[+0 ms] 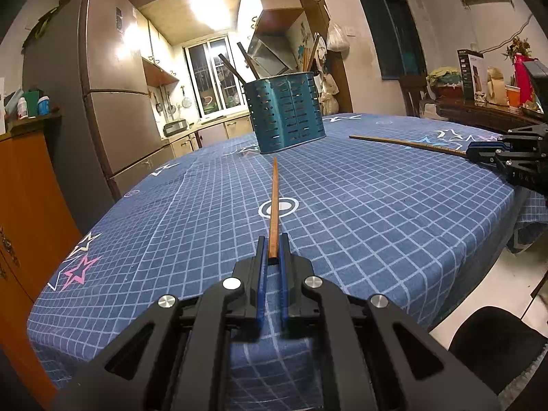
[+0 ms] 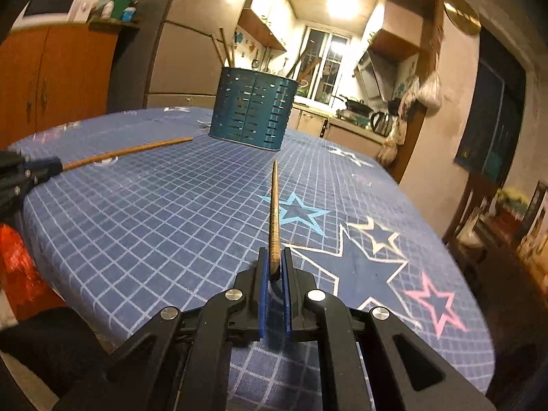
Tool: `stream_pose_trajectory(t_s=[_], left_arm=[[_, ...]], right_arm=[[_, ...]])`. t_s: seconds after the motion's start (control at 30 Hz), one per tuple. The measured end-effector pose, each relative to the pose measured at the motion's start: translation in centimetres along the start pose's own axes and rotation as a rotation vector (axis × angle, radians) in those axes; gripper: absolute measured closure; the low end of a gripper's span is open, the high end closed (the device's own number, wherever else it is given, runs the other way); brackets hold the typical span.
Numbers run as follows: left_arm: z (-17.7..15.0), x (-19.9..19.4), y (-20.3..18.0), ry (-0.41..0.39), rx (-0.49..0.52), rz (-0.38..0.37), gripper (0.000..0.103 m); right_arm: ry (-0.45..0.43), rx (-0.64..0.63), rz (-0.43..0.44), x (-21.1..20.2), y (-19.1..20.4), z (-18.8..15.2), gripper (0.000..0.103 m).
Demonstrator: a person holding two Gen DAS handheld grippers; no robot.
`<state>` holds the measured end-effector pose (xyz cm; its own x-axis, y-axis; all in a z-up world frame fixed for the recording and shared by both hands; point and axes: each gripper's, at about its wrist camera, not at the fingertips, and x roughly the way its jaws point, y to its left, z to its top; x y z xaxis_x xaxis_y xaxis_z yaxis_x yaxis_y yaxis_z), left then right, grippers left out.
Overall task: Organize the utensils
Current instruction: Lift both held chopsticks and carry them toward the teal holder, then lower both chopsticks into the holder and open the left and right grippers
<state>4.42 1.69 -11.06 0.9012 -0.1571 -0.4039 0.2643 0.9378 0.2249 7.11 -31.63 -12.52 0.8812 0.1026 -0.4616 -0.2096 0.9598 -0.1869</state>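
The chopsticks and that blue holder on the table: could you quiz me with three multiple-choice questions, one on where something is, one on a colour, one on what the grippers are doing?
1. Where does the utensil holder stand?
A. On the tablecloth, beyond the tips of both held chopsticks
B. On the floor
C. In a gripper

2. What colour is the holder?
A. Red
B. Blue-green
C. White

3. What is the state of the two grippers?
A. Both open and empty
B. Only one holds something
C. Each shut on one chopstick

Answers:
1 A: both wrist views show it upright on the checked tablecloth, ahead of the chopstick tips.
2 B: its slotted metal wall looks teal.
3 C: the left gripper clamps the left chopstick, and the right gripper clamps the right chopstick.
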Motion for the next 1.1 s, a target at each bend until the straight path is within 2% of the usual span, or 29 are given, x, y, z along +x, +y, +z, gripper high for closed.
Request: stream_pose_trajectory(t_s=[0.17, 0.33, 0.43, 0.57, 0.7, 0.87, 0.97, 1.1], left_arm=[[0.2, 0.0, -0.2, 0.003, 0.007, -0.001, 0.099], [0.6, -0.1, 0.3, 0.017, -0.024, -0.027, 0.098], [1.1, -1.0, 0.0, -0.005, -0.004, -0.022, 0.098], [2.9, -2.6, 0.5, -0.044, -0.045, -0.027, 0.098], [6.6, -4.9, 1.9, -0.128, -0.088, -0.032, 0.098], [11.9, -5.9, 4.6, -0.178, -0.165, -0.075, 0.098], [14.7, -5.6, 6.0, -0.185, -0.215, -0.118, 0.098], [18.1, -4.0, 7.2, -0.178, -0.245, -0.154, 0.098]], right_arm=[[0.045, 0.253, 0.125, 0.7, -3.0, 0.2, 0.094], [0.070, 0.367, 0.186, 0.8, -4.0, 0.1, 0.096], [0.041, 0.354, 0.184, -0.3, -3.8, 0.6, 0.096], [-0.023, 0.304, 0.171, -2.6, -3.6, 2.4, 0.096], [-0.110, 0.264, 0.175, -5.0, -4.1, 5.3, 0.096], [-0.223, 0.238, 0.203, -7.2, -5.8, 10.3, 0.096], [-0.251, 0.223, 0.237, -7.2, -6.4, 13.0, 0.096], [-0.242, 0.214, 0.289, -6.0, -7.1, 16.4, 0.096]])
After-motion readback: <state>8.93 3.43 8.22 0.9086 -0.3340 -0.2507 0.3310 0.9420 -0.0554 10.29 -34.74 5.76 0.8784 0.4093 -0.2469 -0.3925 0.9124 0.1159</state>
